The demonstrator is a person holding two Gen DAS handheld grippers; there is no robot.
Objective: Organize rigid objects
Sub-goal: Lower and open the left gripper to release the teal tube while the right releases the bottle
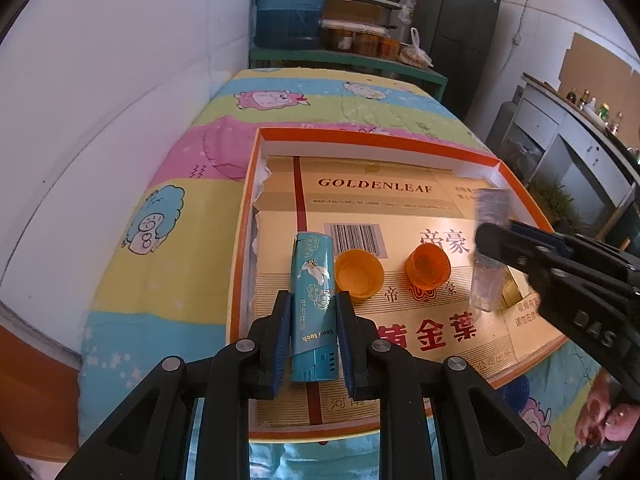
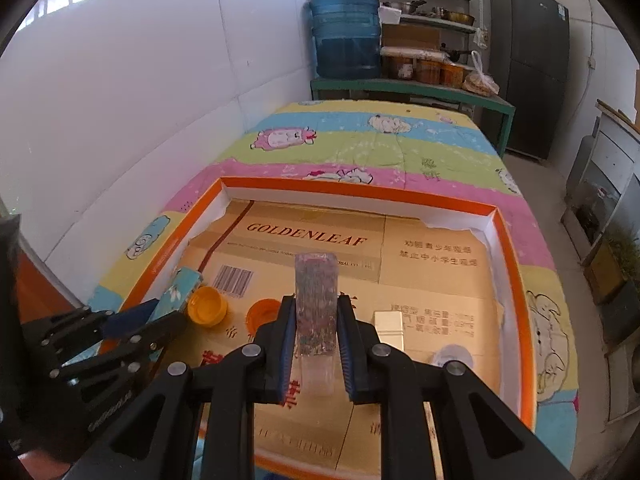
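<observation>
My left gripper (image 1: 313, 308) is shut on a teal lighter (image 1: 313, 304) with a crane print, held over the left part of the orange tray (image 1: 240, 216). My right gripper (image 2: 316, 312) is shut on a clear glittery rectangular block (image 2: 315, 308), held upright above the tray; it also shows in the left wrist view (image 1: 489, 252). Two orange bottle caps (image 1: 358, 274) (image 1: 427, 266) lie open side up on the cardboard lining. The lighter shows in the right wrist view (image 2: 179, 290) next to one cap (image 2: 207, 305).
The tray sits on a cartoon-print cloth (image 2: 360, 148) over a table against a white wall. A pale gold box (image 2: 387, 328) and a clear round lid (image 2: 452, 358) lie in the tray's right part. A blue water jug (image 2: 346, 36) and shelves stand behind.
</observation>
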